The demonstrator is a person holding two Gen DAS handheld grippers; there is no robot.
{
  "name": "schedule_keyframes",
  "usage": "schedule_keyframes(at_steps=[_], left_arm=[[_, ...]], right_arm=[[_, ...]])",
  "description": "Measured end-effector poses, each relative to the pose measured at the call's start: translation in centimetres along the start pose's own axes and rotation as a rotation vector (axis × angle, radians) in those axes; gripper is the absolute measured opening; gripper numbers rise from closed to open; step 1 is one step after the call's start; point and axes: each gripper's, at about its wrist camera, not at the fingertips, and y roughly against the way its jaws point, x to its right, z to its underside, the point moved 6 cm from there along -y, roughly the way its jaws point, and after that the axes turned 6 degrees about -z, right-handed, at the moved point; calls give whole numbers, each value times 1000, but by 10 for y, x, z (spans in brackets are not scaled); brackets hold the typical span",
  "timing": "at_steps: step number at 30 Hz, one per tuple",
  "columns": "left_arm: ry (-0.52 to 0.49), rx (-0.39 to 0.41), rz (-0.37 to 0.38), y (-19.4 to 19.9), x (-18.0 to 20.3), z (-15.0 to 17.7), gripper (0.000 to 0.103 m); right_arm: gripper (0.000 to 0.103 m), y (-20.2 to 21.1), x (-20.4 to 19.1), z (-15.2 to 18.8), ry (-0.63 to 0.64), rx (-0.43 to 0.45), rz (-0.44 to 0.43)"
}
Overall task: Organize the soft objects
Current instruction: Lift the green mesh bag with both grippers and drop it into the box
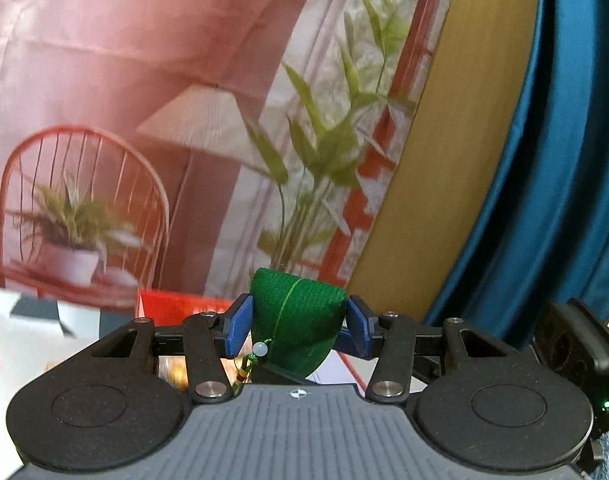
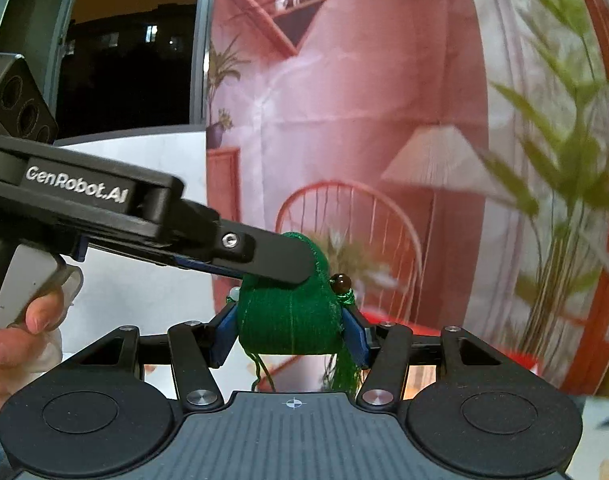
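Green felt pouch, soft and rounded with a lighter seam down its middle (image 1: 298,320), pinched from two sides at once: clamped between the blue pads of the left gripper (image 1: 300,322) and, in the right wrist view (image 2: 288,320), between the pads of the right gripper (image 2: 289,330) too. Neither set of jaws empty, neither fully closed; felt bulging slightly above both pairs of pads, so pressed, not merely framed. Held up in the air, clear of any surface, ahead of a printed pink backdrop with a chair, lamp and plants (image 1: 144,80).

Progress, as a guess: pouch picked up but not yet put anywhere; no tidy pile or container visible in front of either tool. Red box (image 1: 172,304) low and just beyond the left tips, purpose unclear. Placing, and any other soft items, presumably all left to do.

Pose: both tools aimed roughly level, a little downward, meeting at the pouch; left tool crossing in from the left side of the right view, bare fingers (image 2: 36,316) on its trigger.

Smallest: pale bead (image 1: 261,347) and dark brown bead (image 2: 340,281) on green cords, tassel threads dangling below the right pads
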Motion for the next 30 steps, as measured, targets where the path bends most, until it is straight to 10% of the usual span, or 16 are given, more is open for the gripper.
schedule_keyframes(at_steps=[17, 30], left_arm=[[116, -202, -3, -133, -67, 39, 53], [93, -226, -106, -130, -91, 51, 53]], right_arm=[[51, -114, 79, 58, -82, -180, 36], [57, -111, 134, 93, -203, -218, 361]])
